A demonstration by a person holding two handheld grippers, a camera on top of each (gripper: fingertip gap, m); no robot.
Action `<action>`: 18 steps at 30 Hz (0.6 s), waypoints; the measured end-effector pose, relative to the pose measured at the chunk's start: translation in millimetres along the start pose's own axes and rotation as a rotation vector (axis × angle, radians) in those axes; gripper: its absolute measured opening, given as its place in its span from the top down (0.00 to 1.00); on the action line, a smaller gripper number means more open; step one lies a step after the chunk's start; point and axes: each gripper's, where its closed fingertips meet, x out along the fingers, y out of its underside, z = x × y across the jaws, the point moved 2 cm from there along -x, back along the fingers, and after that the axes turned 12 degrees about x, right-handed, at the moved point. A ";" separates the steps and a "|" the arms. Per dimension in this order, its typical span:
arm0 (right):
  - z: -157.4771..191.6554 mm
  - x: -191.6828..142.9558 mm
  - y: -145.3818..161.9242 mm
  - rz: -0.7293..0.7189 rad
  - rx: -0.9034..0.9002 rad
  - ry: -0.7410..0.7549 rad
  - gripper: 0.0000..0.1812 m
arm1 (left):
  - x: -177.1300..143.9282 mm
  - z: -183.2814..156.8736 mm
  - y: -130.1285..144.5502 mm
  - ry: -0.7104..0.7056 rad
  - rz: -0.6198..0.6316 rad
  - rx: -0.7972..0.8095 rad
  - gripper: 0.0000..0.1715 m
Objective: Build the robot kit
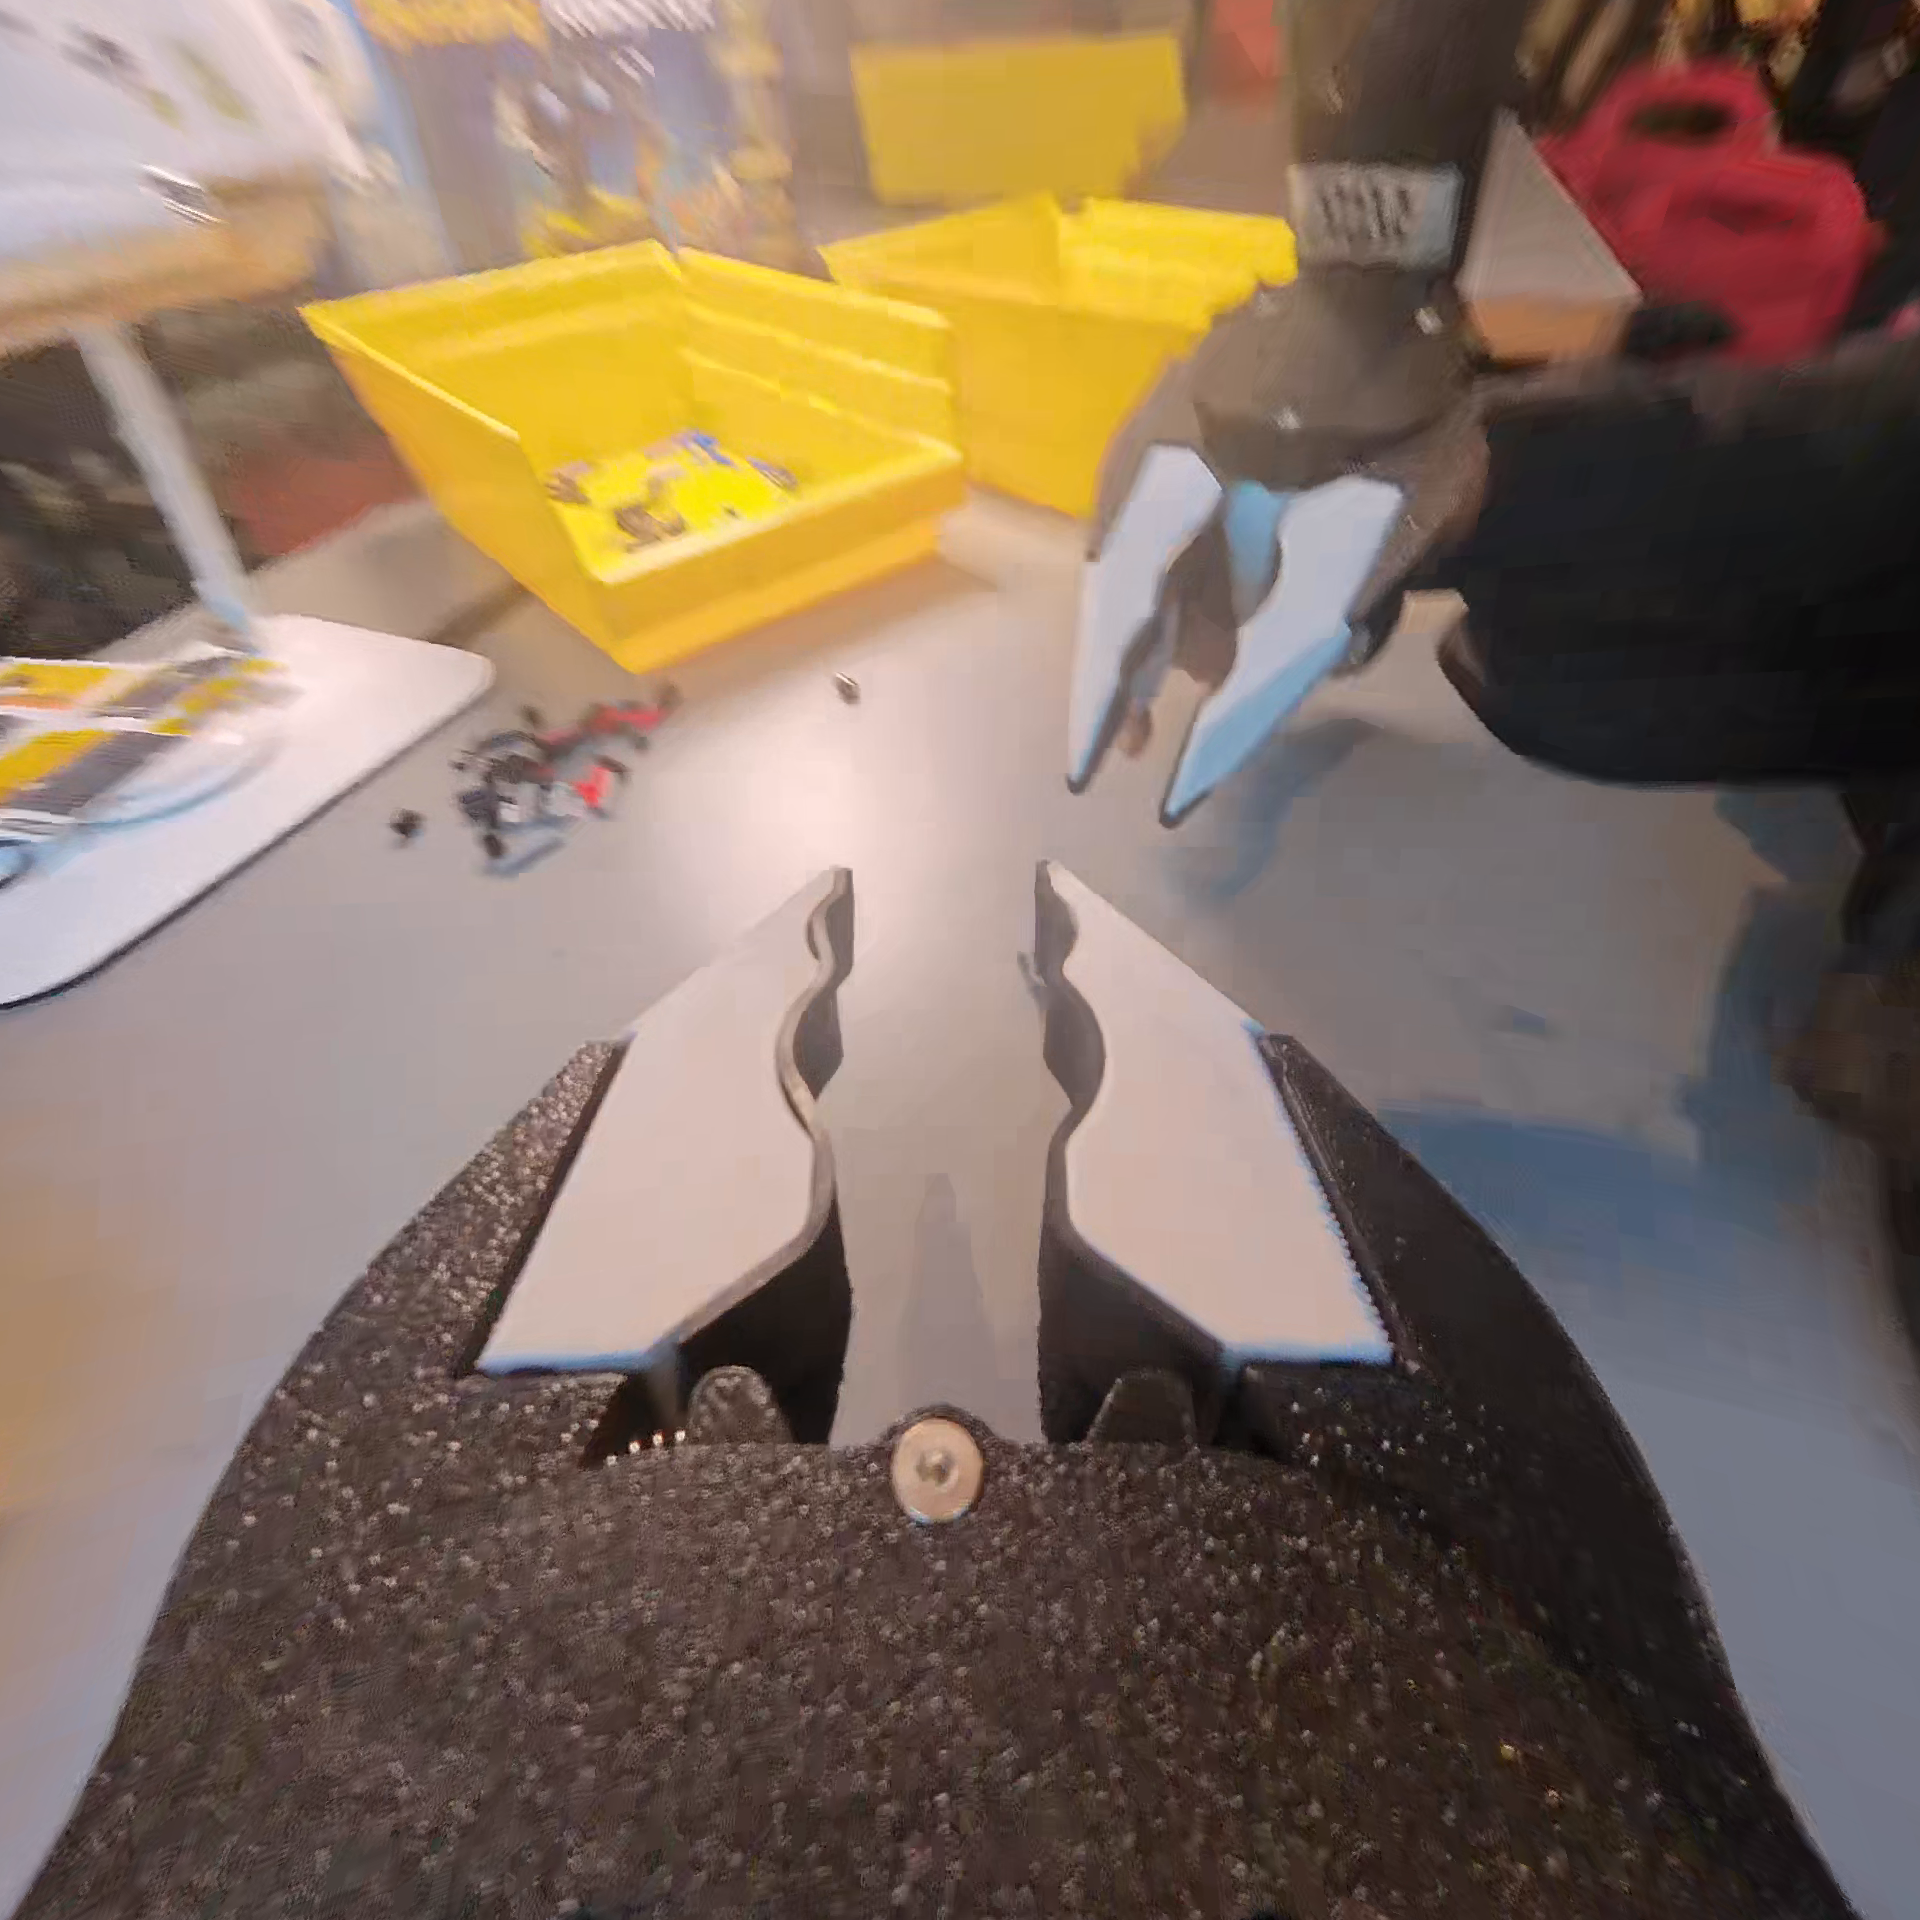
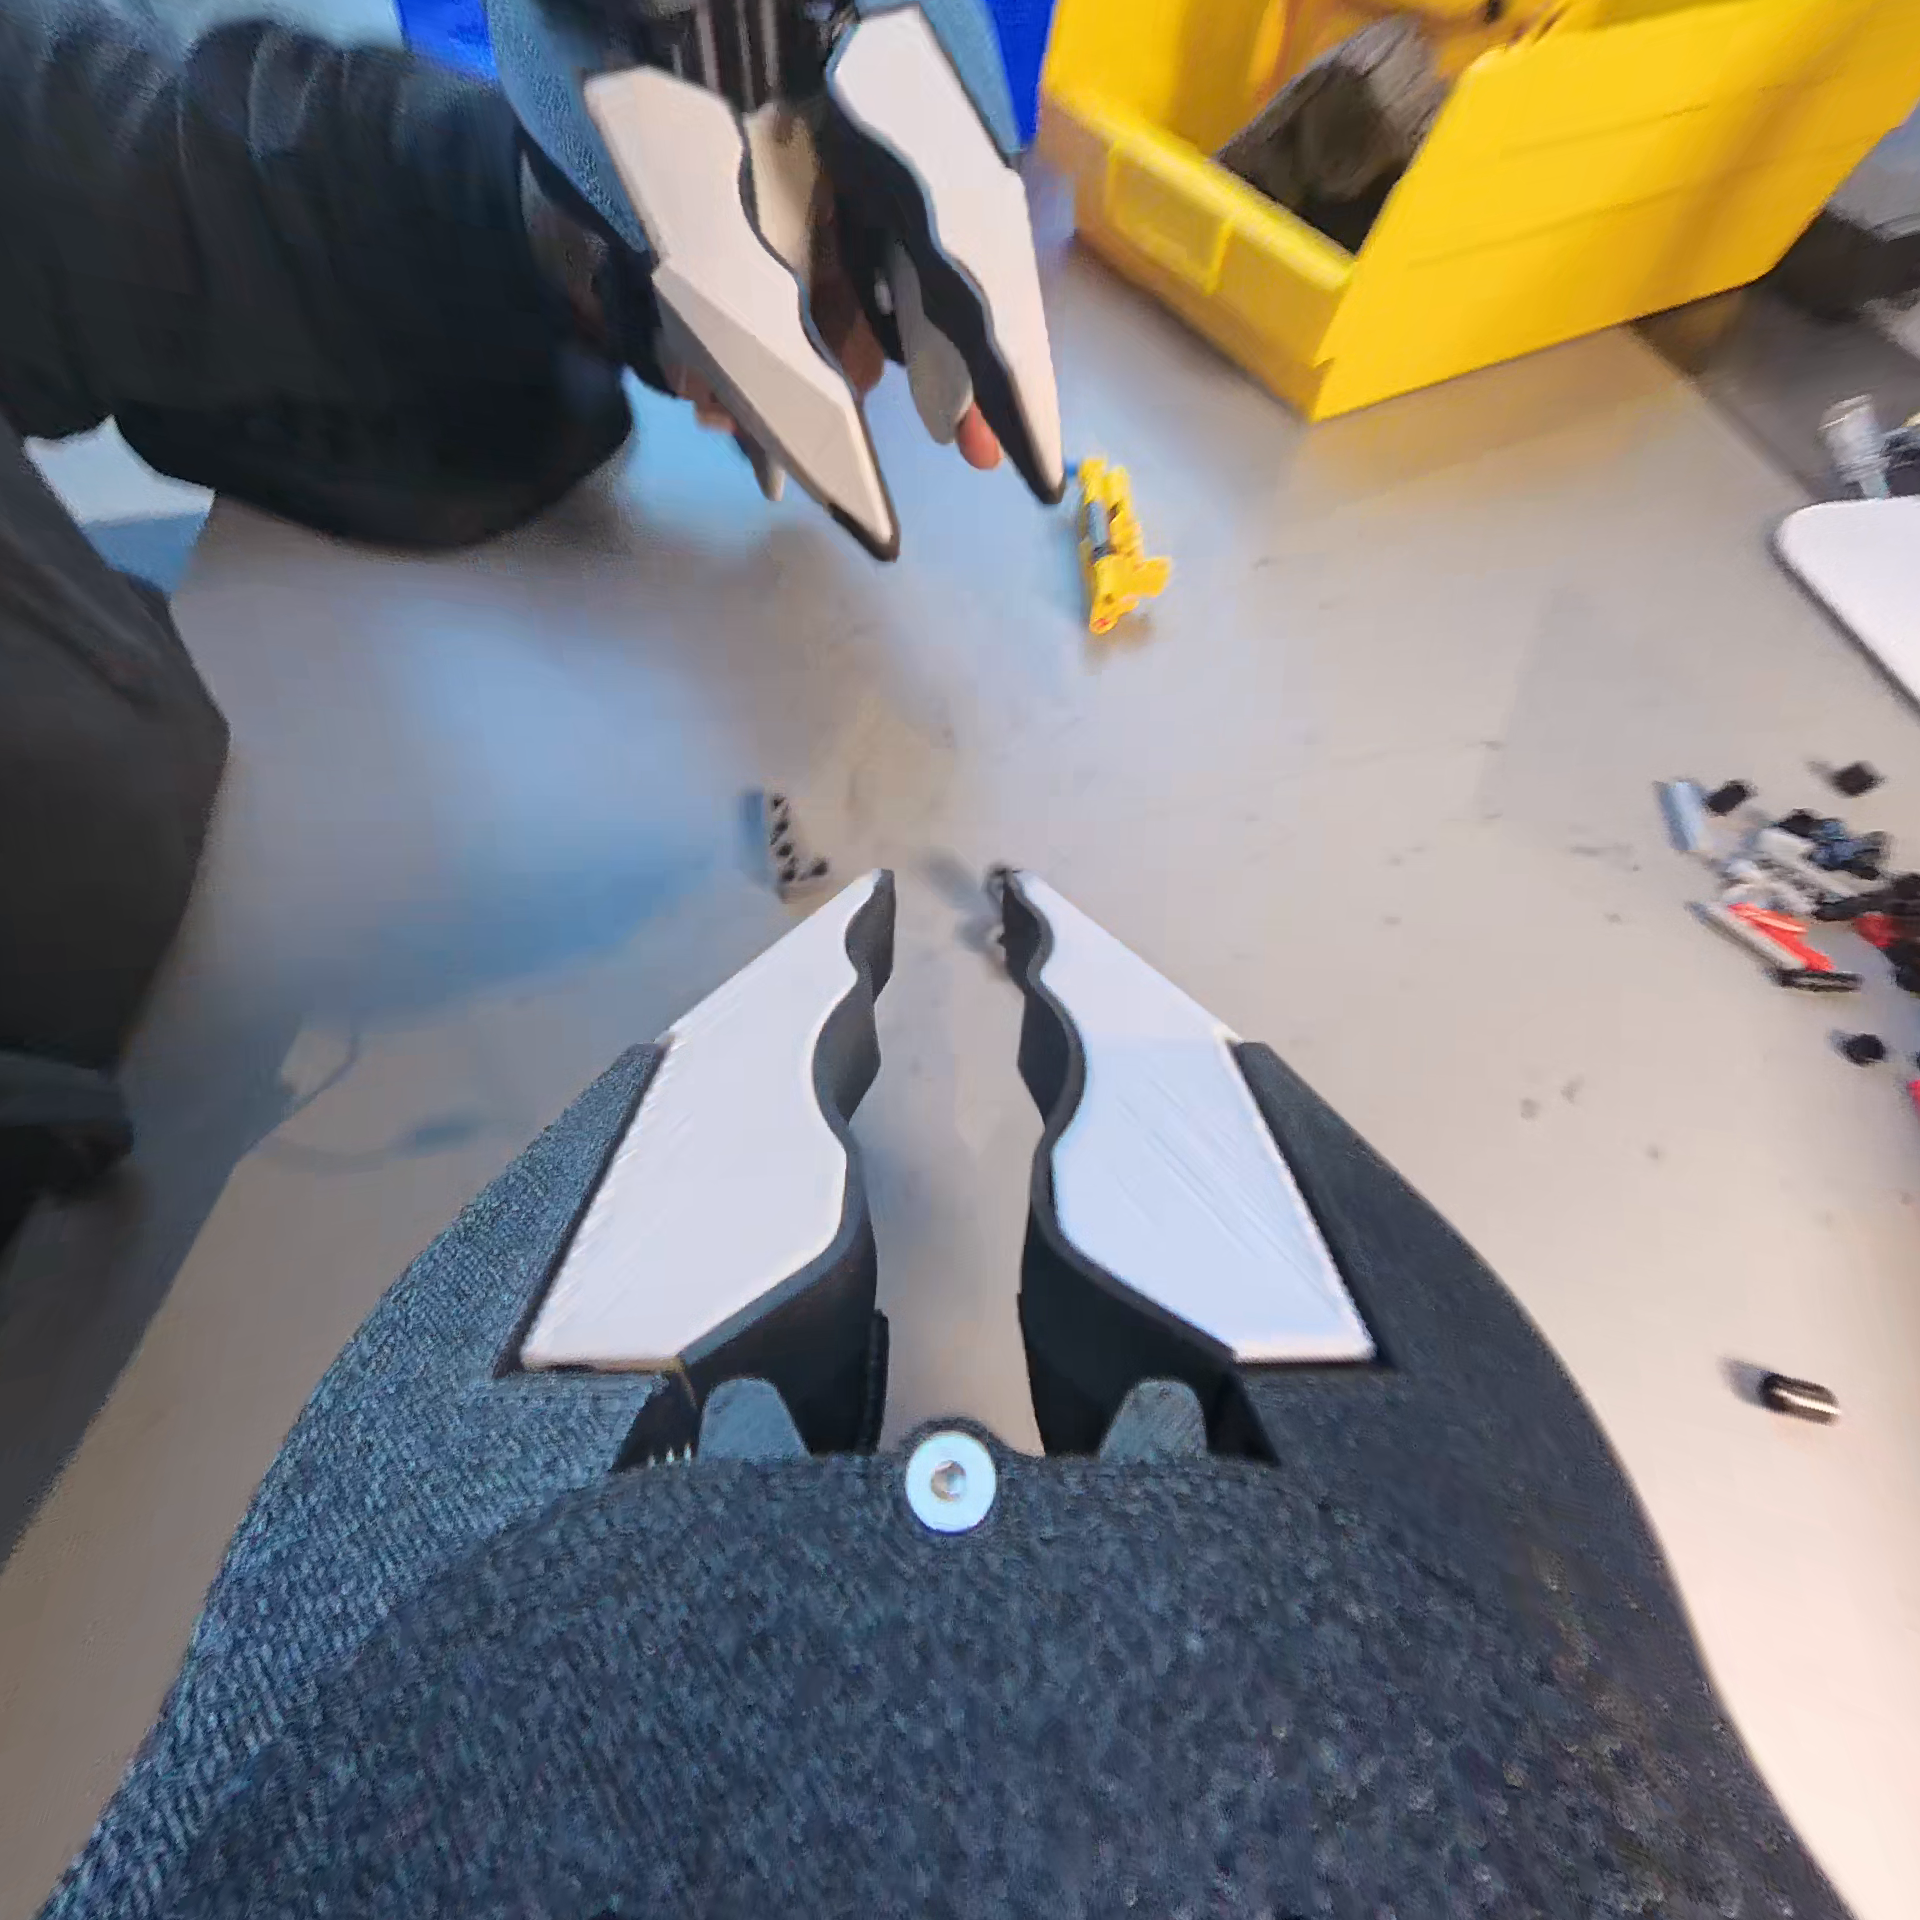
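My left wrist camera looks low along its fingers [image 1: 727,1122] across the bench [image 1: 416,1195]; my right faces it from close by. Both share the scattered small parts [image 1: 551,758] [image 2: 1808,894].

Grey tabletop [image 2: 1351,665], scuffed, with bluish light patches (glare at left). Yellow bins [image 1: 644,436] at the back, a white mat [image 1: 312,748] left, a red bag [image 1: 1714,197] far right, blurred.

We can read no text; the printed yellow-and-black sheet [image 1: 114,717] at nine o'clock is too blurred
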 end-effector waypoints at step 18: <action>-116.8 -140.2 -89.4 -0.364 0.165 0.559 0.82 | -25.9 52.4 -9.0 -0.367 -0.152 -0.086 0.75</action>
